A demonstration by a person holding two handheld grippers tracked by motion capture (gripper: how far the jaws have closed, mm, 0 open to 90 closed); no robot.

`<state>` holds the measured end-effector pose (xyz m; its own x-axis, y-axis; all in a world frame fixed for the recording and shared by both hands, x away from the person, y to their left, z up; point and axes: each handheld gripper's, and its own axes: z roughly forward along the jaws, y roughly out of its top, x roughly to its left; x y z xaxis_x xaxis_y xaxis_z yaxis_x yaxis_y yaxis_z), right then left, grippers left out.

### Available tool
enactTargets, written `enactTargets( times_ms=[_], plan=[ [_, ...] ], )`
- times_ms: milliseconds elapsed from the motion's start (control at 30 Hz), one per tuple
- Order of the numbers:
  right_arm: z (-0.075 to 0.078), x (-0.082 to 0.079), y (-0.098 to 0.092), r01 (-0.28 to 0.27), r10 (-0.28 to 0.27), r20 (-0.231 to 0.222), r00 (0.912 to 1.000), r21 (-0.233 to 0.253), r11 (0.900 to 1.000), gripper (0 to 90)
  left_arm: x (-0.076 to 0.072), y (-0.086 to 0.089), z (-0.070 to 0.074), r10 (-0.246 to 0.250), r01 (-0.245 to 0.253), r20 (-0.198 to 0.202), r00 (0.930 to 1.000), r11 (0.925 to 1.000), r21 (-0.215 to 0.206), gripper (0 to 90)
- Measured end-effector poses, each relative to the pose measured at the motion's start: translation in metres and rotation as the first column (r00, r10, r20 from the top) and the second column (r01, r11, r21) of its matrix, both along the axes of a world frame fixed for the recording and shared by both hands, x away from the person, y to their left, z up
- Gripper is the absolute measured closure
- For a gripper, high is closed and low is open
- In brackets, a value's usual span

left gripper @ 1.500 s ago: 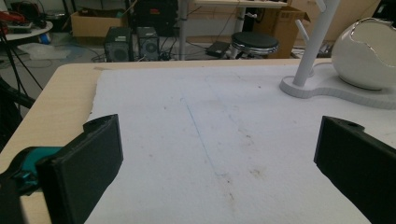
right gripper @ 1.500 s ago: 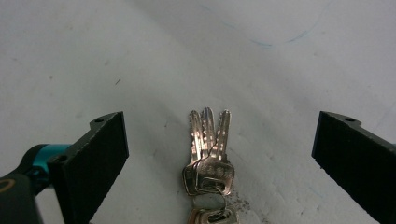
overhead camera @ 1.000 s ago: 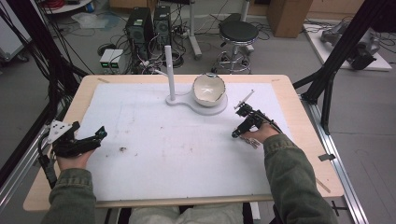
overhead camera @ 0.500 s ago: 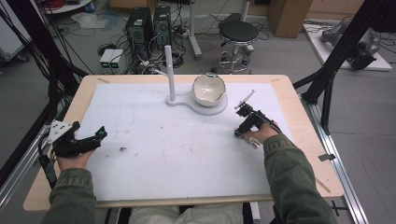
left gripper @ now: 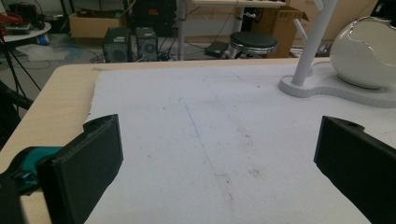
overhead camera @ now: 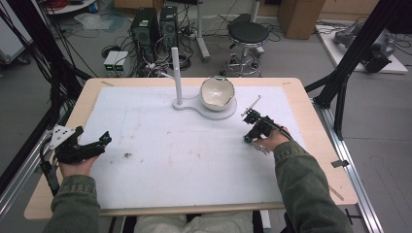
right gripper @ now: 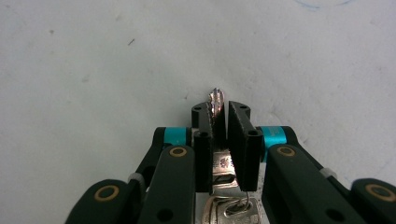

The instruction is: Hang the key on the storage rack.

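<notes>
My right gripper (overhead camera: 248,139) is held at the right of the white mat, jaws pointing down at it. In the right gripper view this gripper (right gripper: 219,111) is shut on a silver key (right gripper: 217,100), whose tip pokes out past the jaws just above the mat. More key metal and a wire ring (right gripper: 232,208) hang behind the jaws. At the mat's left edge my left gripper (overhead camera: 105,141) lies low and open. Between its wide-apart jaws, the left gripper (left gripper: 219,156) has just bare mat.
A white stand (overhead camera: 204,107) with an upright post (overhead camera: 177,73) and a cracked-egg-shaped bowl (overhead camera: 217,92) sits at the back middle of the mat (overhead camera: 194,155). A small dark speck (overhead camera: 128,155) lies near the left gripper. The wooden table edge (overhead camera: 320,145) borders the mat.
</notes>
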<state>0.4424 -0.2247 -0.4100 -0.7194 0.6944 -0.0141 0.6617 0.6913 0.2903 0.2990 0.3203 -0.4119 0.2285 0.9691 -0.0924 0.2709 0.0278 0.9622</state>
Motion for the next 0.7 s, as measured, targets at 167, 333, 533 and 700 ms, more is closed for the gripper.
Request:
enactTargets(
  times_ms=[167,333,533,700],
  plan=[
    [0.005,-0.002,-0.004,0.026,-0.027,0.020,0.9994,0.035,0.999,80.7,0.000,0.000,0.000,-0.003,0.003,0.001,1.0000,1.0000,-0.003,1.7],
    [0.014,-0.005,-0.011,0.041,-0.045,0.047,0.9979,0.094,0.995,80.7,0.000,0.000,0.000,-0.002,0.002,0.003,1.0000,1.0000,-0.004,1.7],
    [0.027,-0.010,-0.018,0.049,-0.064,0.088,0.9941,0.160,0.986,80.8,0.000,0.000,0.000,-0.001,0.001,0.004,1.0000,1.0000,-0.003,1.7],
    [0.035,-0.013,-0.021,0.041,-0.066,0.110,0.9917,0.221,0.974,80.8,0.000,0.000,0.000,-0.003,0.003,0.003,1.0000,1.0000,-0.004,1.7]
  ],
)
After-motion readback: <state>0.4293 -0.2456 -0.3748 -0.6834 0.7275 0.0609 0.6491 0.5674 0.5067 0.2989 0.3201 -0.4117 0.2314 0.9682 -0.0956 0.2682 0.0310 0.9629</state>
